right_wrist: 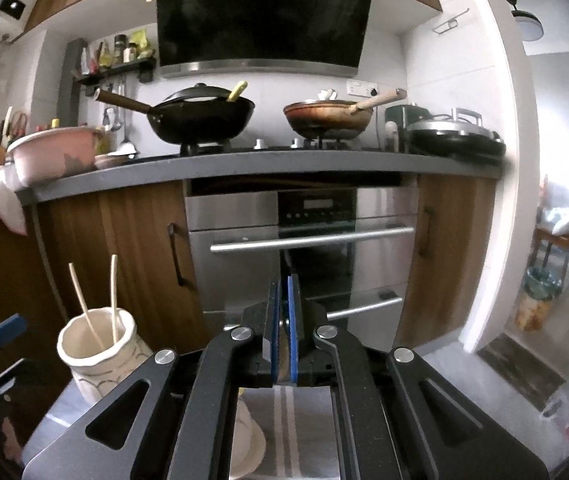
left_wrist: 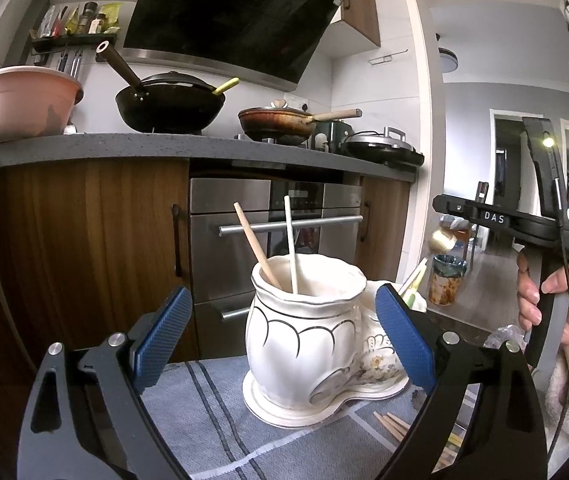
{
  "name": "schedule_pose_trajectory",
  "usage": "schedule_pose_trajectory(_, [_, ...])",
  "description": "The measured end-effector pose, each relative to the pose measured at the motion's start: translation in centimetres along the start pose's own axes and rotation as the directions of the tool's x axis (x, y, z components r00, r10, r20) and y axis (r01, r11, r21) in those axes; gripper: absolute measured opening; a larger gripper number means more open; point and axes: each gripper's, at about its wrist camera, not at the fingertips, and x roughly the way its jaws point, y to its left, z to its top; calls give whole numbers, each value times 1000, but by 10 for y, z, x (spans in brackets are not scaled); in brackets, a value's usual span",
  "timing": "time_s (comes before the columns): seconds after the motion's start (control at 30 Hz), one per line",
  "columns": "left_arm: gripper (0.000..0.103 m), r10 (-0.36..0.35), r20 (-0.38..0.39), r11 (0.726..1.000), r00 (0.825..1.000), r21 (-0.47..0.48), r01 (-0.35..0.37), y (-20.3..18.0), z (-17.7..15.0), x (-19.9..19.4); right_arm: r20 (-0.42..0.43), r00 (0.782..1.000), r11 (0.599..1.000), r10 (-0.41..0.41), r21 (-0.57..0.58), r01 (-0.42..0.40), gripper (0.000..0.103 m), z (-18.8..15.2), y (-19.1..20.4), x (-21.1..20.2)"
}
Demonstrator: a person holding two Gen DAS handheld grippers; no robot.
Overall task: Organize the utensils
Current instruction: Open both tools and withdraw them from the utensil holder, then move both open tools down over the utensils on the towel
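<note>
A white ceramic utensil holder [left_wrist: 304,328] stands on a grey striped cloth [left_wrist: 212,412]. A wooden chopstick [left_wrist: 256,244] and a white one [left_wrist: 290,240] lean in it. My left gripper [left_wrist: 283,292] is open, its blue pads either side of the holder and clear of it. A hand holds my right gripper [left_wrist: 440,202] up at the right, with a blurred golden utensil [left_wrist: 442,240] just below its tip. In the right wrist view the right gripper [right_wrist: 284,292] has its pads almost together on a thin tan strip [right_wrist: 284,364]. The holder [right_wrist: 96,356] sits lower left.
Loose chopsticks [left_wrist: 392,426] lie on the cloth near the holder's base. Pale green and white sticks [left_wrist: 414,282] rise behind the holder. Beyond are a steel oven [left_wrist: 272,216], a counter [left_wrist: 124,146] with a wok [left_wrist: 170,106], pan [left_wrist: 276,122], pink basin [left_wrist: 20,104], and a bin [left_wrist: 448,280].
</note>
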Motion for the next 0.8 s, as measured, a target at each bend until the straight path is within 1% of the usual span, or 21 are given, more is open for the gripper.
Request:
schedule_pose_trajectory(0.03, [92, -1, -1, 1000, 1000, -1, 1, 0, 0, 0, -3, 1000, 1000, 2, 3, -2, 17, -1, 0, 0])
schedule_pose_trajectory(0.07, [92, -2, -1, 1000, 1000, -1, 2, 0, 0, 0, -7, 1000, 1000, 2, 6, -2, 19, -1, -1, 1])
schedule_pose_trajectory(0.2, [92, -2, -3, 1000, 1000, 1, 2, -1, 0, 0, -9, 1000, 1000, 2, 16, -2, 23, -3, -3, -1])
schedule_pose_trajectory(0.3, [92, -2, -6, 1000, 1000, 3, 2, -1, 0, 0, -11, 1000, 999, 10, 36, -9, 29, -4, -5, -7])
schedule_pose_trajectory(0.37, [92, -1, -9, 1000, 1000, 2, 1, -2, 1, 0, -9, 1000, 999, 20, 49, -20, 38, -4, -7, -14])
schedule_pose_trajectory(0.4, [92, 0, -11, 1000, 1000, 3, 0, -3, 1, -1, -6, 999, 998, 32, 55, -31, 40, -5, -9, -20])
schedule_pose_trajectory(0.43, [92, 3, -13, 1000, 1000, 3, -3, -3, 1, -2, -3, 999, 998, 38, 59, -38, 45, -5, -10, -25])
schedule_pose_trajectory(0.47, [92, 4, -13, 1000, 1000, 4, -4, -4, 1, -3, -1, 999, 997, 43, 62, -43, 53, -5, -11, -30])
schedule_pose_trajectory(0.5, [92, 7, -15, 1000, 1000, 6, -7, -5, 1, -5, -1, 999, 997, 52, 66, -52, 57, -7, -12, -37])
schedule_pose_trajectory(0.53, [92, 11, -20, 1000, 1000, 6, -11, -6, 1, -6, 1, 998, 996, 57, 67, -57, 64, -9, -13, -42])
schedule_pose_trajectory(0.57, [93, 16, -27, 1000, 1000, 6, -16, -6, 1, -9, -1, 998, 996, 59, 67, -59, 69, -12, -14, -48])
schedule_pose_trajectory(0.6, [95, 22, -33, 1000, 999, 5, -22, -7, 0, -11, -11, 998, 996, 61, 60, -60, 72, -17, -15, -55])
schedule_pose_trajectory(0.63, [97, 28, -39, 1000, 999, 4, -28, -8, 0, -13, -17, 998, 997, 61, 57, -60, 79, -20, -16, -59])
schedule_pose_trajectory(0.67, [97, 32, -48, 999, 998, 2, -32, -9, -1, -16, -33, 997, 997, 63, 53, -62, 82, -27, -17, -65])
schedule_pose_trajectory(0.7, [97, 33, -65, 999, 997, 1, -33, -11, -2, -18, -49, 997, 997, 65, 48, -62, 83, -32, -17, -68])
schedule_pose_trajectory(0.8, [97, 37, -137, 999, 990, 24, -34, -22, -8, -22, -127, 990, 998, 64, 26, -61, 88, -52, -18, -73])
